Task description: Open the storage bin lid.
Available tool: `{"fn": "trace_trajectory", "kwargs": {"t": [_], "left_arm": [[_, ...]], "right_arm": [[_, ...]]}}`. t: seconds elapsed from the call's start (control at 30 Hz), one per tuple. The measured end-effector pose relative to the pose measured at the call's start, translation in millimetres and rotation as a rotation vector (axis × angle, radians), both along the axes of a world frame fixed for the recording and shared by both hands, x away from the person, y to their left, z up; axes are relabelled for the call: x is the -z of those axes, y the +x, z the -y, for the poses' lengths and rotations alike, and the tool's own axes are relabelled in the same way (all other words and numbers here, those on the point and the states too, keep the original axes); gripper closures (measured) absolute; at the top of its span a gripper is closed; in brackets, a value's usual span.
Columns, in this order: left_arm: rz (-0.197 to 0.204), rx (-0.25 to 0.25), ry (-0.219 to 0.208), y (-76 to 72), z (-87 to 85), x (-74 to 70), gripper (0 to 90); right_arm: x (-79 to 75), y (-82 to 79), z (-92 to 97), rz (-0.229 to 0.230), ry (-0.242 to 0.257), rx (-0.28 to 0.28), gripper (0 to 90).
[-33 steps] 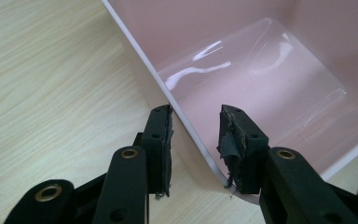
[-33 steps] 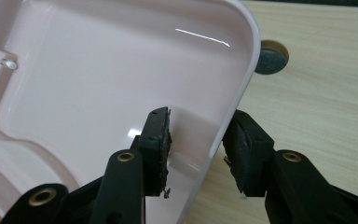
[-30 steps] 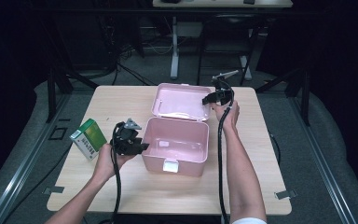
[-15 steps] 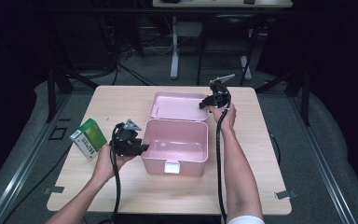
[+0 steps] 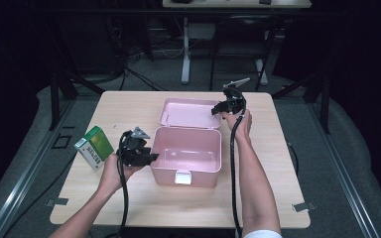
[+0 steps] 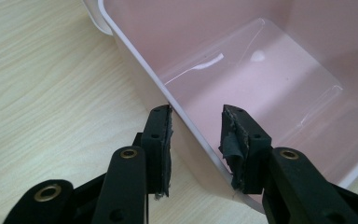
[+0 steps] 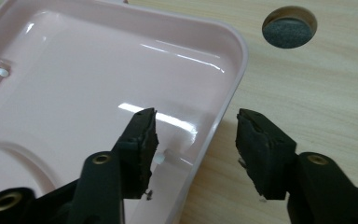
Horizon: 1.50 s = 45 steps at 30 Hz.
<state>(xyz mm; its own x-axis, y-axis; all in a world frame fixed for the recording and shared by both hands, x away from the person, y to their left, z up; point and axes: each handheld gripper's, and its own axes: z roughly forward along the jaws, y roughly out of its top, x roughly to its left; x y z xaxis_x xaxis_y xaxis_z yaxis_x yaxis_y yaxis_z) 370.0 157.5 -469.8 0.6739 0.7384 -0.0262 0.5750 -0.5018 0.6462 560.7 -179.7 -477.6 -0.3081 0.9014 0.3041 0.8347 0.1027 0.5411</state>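
Noted green carton point(image 5: 95, 147) lying on wooden table point(image 5: 278, 168), just left of my left claw, apart from it. Saw round cable hole point(image 7: 289, 26) in tabletop ahead of my right claw. Dark floor with cables beyond far edge; second table's legs point(image 5: 185, 54) stood behind.

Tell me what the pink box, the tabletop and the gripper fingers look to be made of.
Pink box: likely moulded plastic, glossy; bright highlights streak its smooth walls and open lid.
Tabletop: pale wood or wood-look laminate, matt; fine straight grain lines.
Fingers: black hard plastic with bolted joints, faced with worn, frayed rubbery pads.
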Motion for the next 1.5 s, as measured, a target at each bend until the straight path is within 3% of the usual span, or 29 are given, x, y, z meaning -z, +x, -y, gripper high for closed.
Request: {"fn": "trace_trajectory", "kwargs": {"t": [0.17, 0.4, 0.63, 0.7, 0.9, 0.97, 1.07, 1.17, 1.37, 1.43, 1.5], "left_arm": [[0.0, 0.0, 0.0, -0.1, 0.0, -0.3, 63.0], [-0.001, 0.0, 0.003, -0.3, 0.1, -0.5, 63.1], [-0.001, -0.003, 0.001, -0.6, 0.2, -0.5, 63.3], [-0.002, -0.005, -0.001, -0.6, 0.0, -0.4, 63.3], [-0.002, -0.009, -0.003, -0.9, 0.1, -0.3, 63.4], [-0.001, -0.007, -0.001, -0.9, -0.1, -0.4, 63.4], [-0.002, -0.005, -0.005, -1.2, -0.5, -0.5, 63.5], [-0.003, -0.006, -0.006, -1.2, -0.6, -0.5, 63.5], [-0.003, -0.007, -0.006, -2.3, 0.0, -0.7, 63.2], [-0.006, -0.005, -0.008, -2.5, 0.4, -0.9, 62.7], [-0.005, -0.006, -0.008, -2.7, 1.3, -1.2, 62.0]], "right_arm": [[-15.6, -7.3, 5.6, 0.046, -0.037, 0.004, 33.1], [-38.1, -28.1, 16.0, 0.073, -0.014, -0.043, 28.3], [-61.5, -67.2, 6.6, 0.119, -0.043, -0.141, 28.9], [-63.4, -81.0, -0.5, 0.112, -0.059, -0.173, 29.6], [-53.1, -113.3, -17.7, 0.091, -0.104, -0.228, 33.8], [-46.4, -120.0, -20.3, 0.079, -0.139, -0.241, 36.9], [-34.9, -122.7, -18.7, 0.036, -0.139, -0.237, 41.9], [-24.9, -124.3, -18.3, 0.025, -0.125, -0.235, 53.2], [-17.4, -121.5, -11.5, 0.073, -0.112, -0.22, 72.6], [-15.8, -120.2, -9.0, 0.081, -0.092, -0.217, 73.4], [-15.1, -118.8, -9.5, 0.105, -0.103, -0.218, 74.8]]}}
